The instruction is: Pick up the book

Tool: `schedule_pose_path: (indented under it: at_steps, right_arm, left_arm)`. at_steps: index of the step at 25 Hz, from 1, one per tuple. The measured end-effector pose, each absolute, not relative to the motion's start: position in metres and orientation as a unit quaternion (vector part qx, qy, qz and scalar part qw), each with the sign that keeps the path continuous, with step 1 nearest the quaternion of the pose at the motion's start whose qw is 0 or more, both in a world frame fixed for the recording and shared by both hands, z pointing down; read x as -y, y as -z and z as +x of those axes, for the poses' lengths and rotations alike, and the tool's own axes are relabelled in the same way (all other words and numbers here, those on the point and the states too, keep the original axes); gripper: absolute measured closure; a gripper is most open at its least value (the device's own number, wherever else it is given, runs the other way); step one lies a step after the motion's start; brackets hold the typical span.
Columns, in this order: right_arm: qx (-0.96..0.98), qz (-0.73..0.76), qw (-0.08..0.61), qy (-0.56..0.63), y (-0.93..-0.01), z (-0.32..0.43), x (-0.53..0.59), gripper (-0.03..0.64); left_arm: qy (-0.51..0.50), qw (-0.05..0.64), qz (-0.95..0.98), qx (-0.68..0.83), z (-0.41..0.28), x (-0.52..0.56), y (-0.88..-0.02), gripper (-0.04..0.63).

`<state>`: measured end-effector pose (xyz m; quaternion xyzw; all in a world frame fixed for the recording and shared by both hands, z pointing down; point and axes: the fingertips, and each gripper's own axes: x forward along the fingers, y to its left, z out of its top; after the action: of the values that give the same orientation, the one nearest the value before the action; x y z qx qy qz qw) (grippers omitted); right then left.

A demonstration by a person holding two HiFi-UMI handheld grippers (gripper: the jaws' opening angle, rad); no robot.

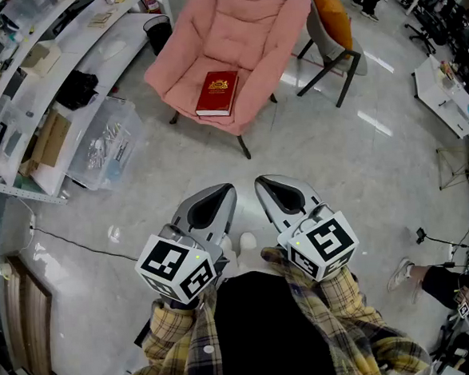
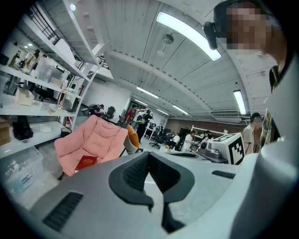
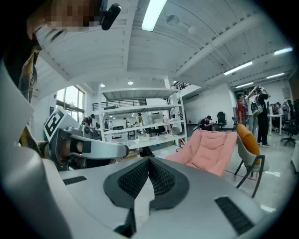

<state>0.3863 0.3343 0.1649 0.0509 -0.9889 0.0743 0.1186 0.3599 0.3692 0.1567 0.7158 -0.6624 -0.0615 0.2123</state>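
A red book (image 1: 217, 93) with a gold emblem lies flat on the seat of a pink padded chair (image 1: 243, 26), well ahead of both grippers. In the left gripper view the book (image 2: 86, 162) shows small on the chair (image 2: 93, 140) at left. My left gripper (image 1: 220, 193) and right gripper (image 1: 268, 183) hang side by side near the person's waist, both shut with nothing between the pads. The right gripper view shows the chair (image 3: 205, 150) at right, with the book hidden behind the gripper's body.
A grey chair with an orange cushion (image 1: 331, 15) stands right of the pink one. Shelving (image 1: 43, 84) and a clear plastic bin (image 1: 107, 143) line the left side. A desk (image 1: 444, 88) sits at far right. People stand in the background.
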Motion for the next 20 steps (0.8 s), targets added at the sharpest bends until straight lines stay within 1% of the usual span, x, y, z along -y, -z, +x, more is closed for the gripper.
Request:
schedule_pose_path:
  at_steps: [20]
  right_arm:
    - [0.988,0.020,0.115,-0.098,-0.177,0.398,-0.331,0.598]
  left_arm:
    - [0.066,0.218,0.684,0.693,0.361,-0.365,-0.168,0.592]
